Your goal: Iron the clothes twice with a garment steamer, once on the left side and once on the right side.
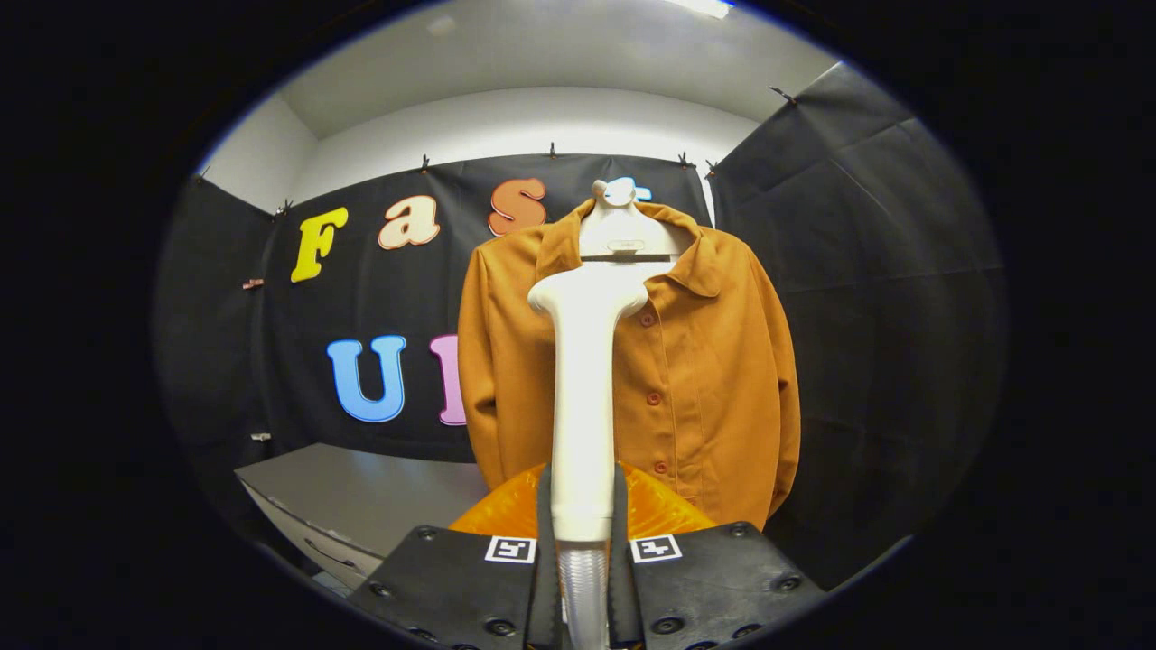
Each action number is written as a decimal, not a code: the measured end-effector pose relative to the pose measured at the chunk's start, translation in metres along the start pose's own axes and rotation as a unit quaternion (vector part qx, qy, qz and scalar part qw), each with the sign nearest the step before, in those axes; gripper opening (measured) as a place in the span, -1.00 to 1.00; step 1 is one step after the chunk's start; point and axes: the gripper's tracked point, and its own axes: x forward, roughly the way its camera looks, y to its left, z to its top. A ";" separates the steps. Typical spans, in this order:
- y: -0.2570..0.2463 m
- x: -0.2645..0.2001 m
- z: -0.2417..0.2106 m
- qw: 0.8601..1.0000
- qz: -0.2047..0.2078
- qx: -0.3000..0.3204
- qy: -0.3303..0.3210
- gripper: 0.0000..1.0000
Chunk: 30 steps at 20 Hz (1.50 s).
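The garment steamer [585, 397] is held upright between the two fingers of the gripper [582, 542], which are clamped onto its white handle from both sides, low on the shaft. Below the grip point a ribbed clear hose [582, 587] is seen running down from the handle's bottom end. The steamer's head is at the top, flared out sideways, level with the chest of the clothes.

Just beyond the steamer an orange-brown jacket [704, 379] is hung, front facing the camera, buttoned, collar spread open. The steamer head is seen overlapping the jacket's placket near the upper buttons; contact between head and fabric cannot be told. The jacket is carried on a white hanger form [623, 230] with a dark crossbar under the neck knob. Both sleeves are hung straight down at the sides.

An orange translucent part [659, 506] is seen right behind the fingers, at the steamer's base; what it belongs to cannot be told.

To one side, lower down, a grey table top [361, 492] with a drawer front is visible, well apart from the jacket. Black cloth walls [858, 298] are hung behind and beside, white wall and ceiling above.
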 end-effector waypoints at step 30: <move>-0.031 -0.032 -0.206 0.981 -0.013 -0.008 0.195 -0.53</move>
